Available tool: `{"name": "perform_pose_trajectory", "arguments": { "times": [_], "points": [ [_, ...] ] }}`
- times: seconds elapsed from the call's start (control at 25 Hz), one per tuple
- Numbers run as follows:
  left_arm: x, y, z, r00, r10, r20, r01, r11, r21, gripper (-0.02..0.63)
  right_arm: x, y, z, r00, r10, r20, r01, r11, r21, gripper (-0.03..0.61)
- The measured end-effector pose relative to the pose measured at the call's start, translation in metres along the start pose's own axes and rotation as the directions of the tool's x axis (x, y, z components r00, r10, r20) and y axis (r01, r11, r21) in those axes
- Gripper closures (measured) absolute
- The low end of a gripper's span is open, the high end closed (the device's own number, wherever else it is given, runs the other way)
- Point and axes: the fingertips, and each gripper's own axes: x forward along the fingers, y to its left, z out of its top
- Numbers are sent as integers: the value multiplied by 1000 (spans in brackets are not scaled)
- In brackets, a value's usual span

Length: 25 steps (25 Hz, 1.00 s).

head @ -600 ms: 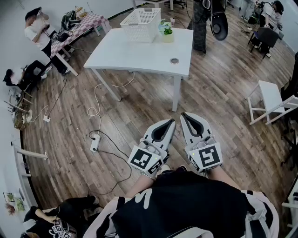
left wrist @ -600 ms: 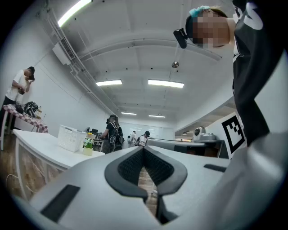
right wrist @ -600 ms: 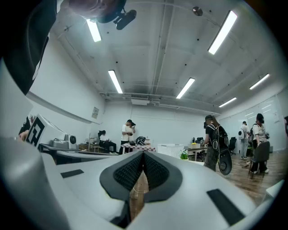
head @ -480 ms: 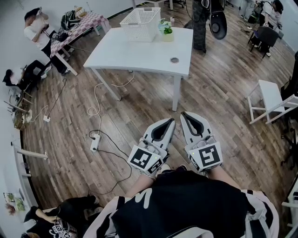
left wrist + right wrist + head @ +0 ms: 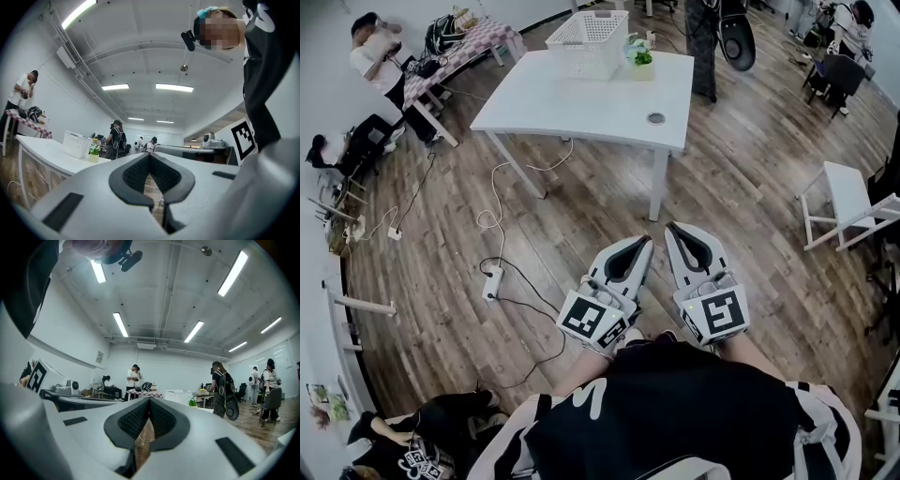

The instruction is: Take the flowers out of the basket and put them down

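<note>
Jaws on the left gripper [image 5: 641,247] and the right gripper [image 5: 674,234] are pressed together with nothing between them. Both grippers are held side by side over the wood floor [image 5: 581,244], well apart from the white table [image 5: 581,103]. At that table's far edge sits the white basket [image 5: 588,37], with the potted flowers [image 5: 643,60] just beside it, toward the far right corner.

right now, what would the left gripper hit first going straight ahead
Likely nothing: the left gripper points over floor, right of the table, though the right gripper sits close beside its line; depth unclear.
</note>
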Motion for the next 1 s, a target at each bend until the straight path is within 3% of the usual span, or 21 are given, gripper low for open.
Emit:
{"name": "perform_pose_trajectory", "arguments": {
  "times": [1.0],
  "points": [
    [2,31,1,1000,1,-3,-1,1000,-13,611,30,2,-5,1000,-9,-16,9,1000,-5,561]
  ]
}}
